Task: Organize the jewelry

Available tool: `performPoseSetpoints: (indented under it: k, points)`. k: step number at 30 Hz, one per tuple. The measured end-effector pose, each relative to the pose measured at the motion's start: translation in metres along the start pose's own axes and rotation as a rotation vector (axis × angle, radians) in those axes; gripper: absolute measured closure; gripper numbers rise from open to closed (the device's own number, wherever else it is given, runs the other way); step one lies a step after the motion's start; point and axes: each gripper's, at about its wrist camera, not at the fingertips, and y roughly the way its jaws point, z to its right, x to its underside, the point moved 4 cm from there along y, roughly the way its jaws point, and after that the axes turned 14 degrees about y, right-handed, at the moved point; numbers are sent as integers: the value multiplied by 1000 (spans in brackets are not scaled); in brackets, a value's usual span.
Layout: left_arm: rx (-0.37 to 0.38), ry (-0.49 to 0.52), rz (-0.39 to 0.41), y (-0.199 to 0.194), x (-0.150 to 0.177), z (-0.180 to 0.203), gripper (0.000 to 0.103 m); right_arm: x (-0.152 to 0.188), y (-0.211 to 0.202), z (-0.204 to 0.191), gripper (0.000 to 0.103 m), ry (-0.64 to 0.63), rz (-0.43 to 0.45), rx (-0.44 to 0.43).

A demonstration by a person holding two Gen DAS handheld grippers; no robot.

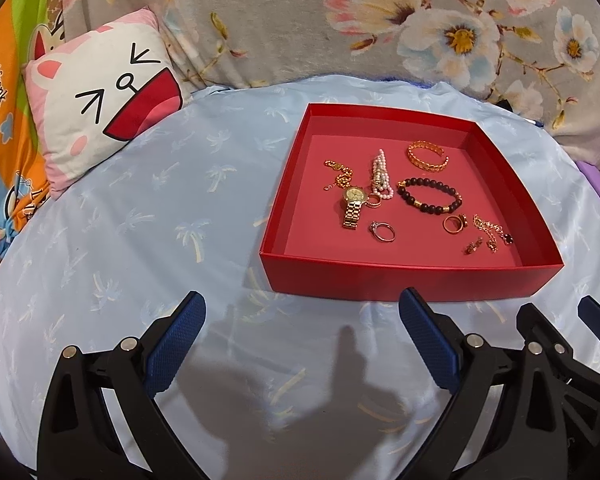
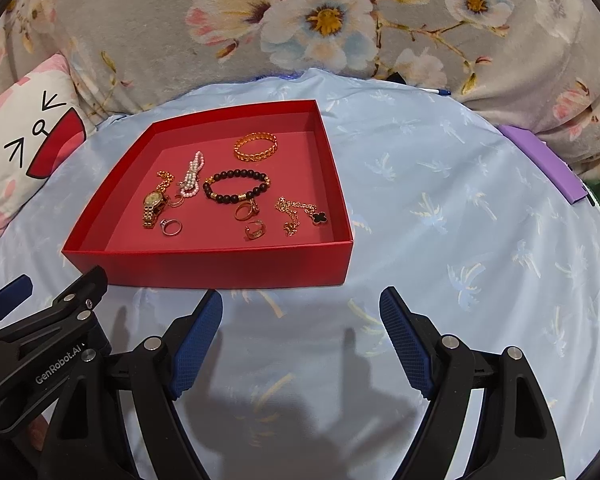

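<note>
A red tray (image 1: 411,280) (image 2: 220,268) lies on the light blue cloth and holds the jewelry. In it are a gold watch (image 1: 352,204) (image 2: 152,207), a pearl strand (image 1: 379,176) (image 2: 192,178), a gold bangle (image 1: 427,156) (image 2: 256,146), a black bead bracelet (image 1: 429,196) (image 2: 236,186), a silver ring (image 1: 383,232) (image 2: 172,227), gold rings (image 1: 453,224) (image 2: 246,211) and a chain with a black clover (image 2: 303,214). My left gripper (image 1: 301,336) is open and empty in front of the tray. My right gripper (image 2: 301,332) is open and empty beside it.
A cat-face cushion (image 1: 100,96) (image 2: 24,140) lies at the left. A grey flowered blanket (image 1: 339,20) (image 2: 339,20) runs along the back. A purple box (image 2: 547,164) sits at the right edge of the cloth.
</note>
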Motion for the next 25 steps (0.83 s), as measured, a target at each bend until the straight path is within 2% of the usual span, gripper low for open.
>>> performPoseSetpoints:
  k: [25]
  points:
    - [11, -6, -10, -6, 2, -2, 8, 0, -8, -1, 24, 0, 12, -2]
